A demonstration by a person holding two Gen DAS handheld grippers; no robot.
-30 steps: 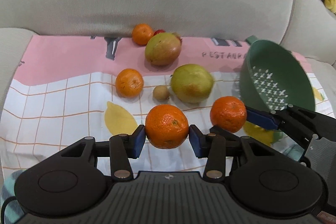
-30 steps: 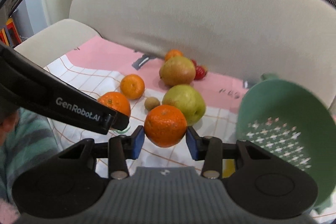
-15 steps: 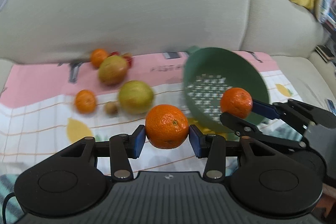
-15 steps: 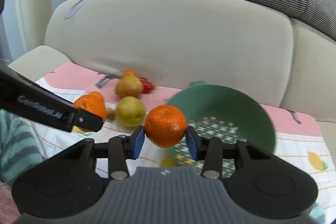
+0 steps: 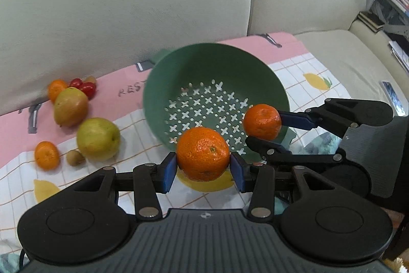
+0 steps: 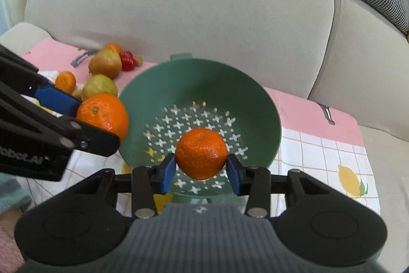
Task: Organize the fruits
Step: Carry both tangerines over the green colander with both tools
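Observation:
My left gripper [image 5: 203, 168] is shut on a tangerine [image 5: 203, 153], held just in front of the green colander [image 5: 179, 73]. My right gripper [image 6: 201, 168] is shut on another tangerine [image 6: 201, 152], held over the colander's [image 6: 255, 104] near side. In the left wrist view the right gripper [image 5: 260, 129] and its tangerine [image 5: 262, 121] hang at the colander's right rim. In the right wrist view the left gripper's tangerine [image 6: 103, 115] sits at the colander's left rim. The colander holds no fruit.
On the pink and checked cloth [image 5: 294, 73] left of the colander lie a green apple [image 5: 98, 139], a mango [image 5: 70, 106], two tangerines [image 5: 46, 154], a small brown fruit [image 5: 75, 157] and red cherry tomatoes [image 5: 87, 87]. The beige sofa back [image 5: 127, 4] rises behind.
Both grippers have carried their tangerines to the right, from over the loose fruit to the colander. The colander now fills the middle of both views.

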